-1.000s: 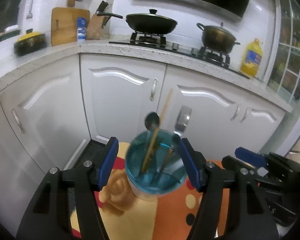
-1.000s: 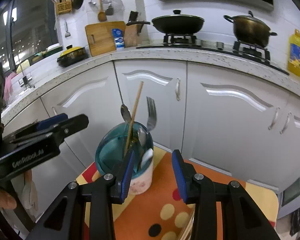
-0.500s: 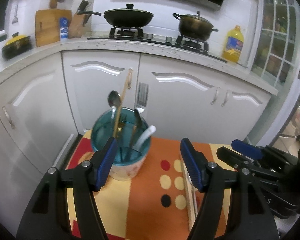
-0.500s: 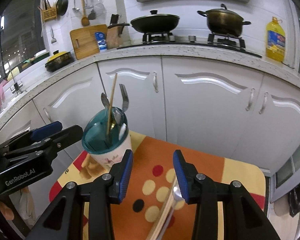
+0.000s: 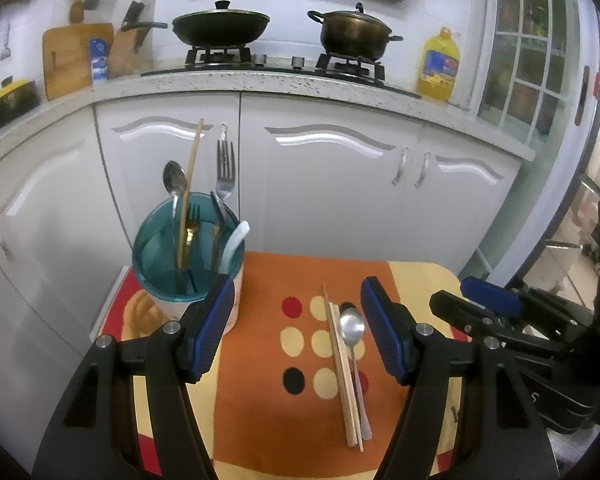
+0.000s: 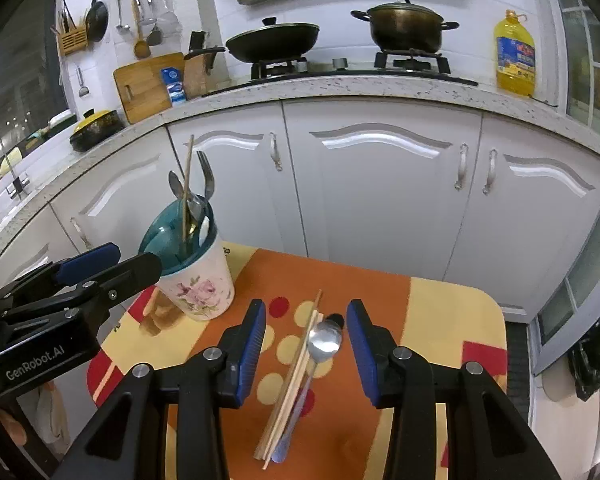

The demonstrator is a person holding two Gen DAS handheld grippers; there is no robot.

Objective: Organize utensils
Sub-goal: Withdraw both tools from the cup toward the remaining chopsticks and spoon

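Note:
A floral utensil holder with a teal rim point(image 5: 188, 256) point(image 6: 194, 268) stands at the table's far left, holding a fork, spoons and one chopstick. Wooden chopsticks point(image 5: 342, 368) point(image 6: 292, 376) and a metal spoon point(image 5: 353, 332) point(image 6: 324, 342) lie side by side mid-table. My left gripper point(image 5: 298, 332) is open and empty above the table, the holder beside its left finger. My right gripper point(image 6: 306, 350) is open and empty, its fingers either side of the lying spoon and chopsticks, above them.
The small table has an orange and yellow spotted cloth point(image 5: 268, 280) point(image 6: 440, 320). White kitchen cabinets point(image 6: 380, 184) stand close behind it, with a wok point(image 5: 220, 28) and pot point(image 5: 354, 34) on the counter. The right gripper shows at the left wrist view's right edge point(image 5: 500, 320).
Both grippers have pulled back and right from the utensil holder. The spoon and chopsticks on the table have come into view between the fingers.

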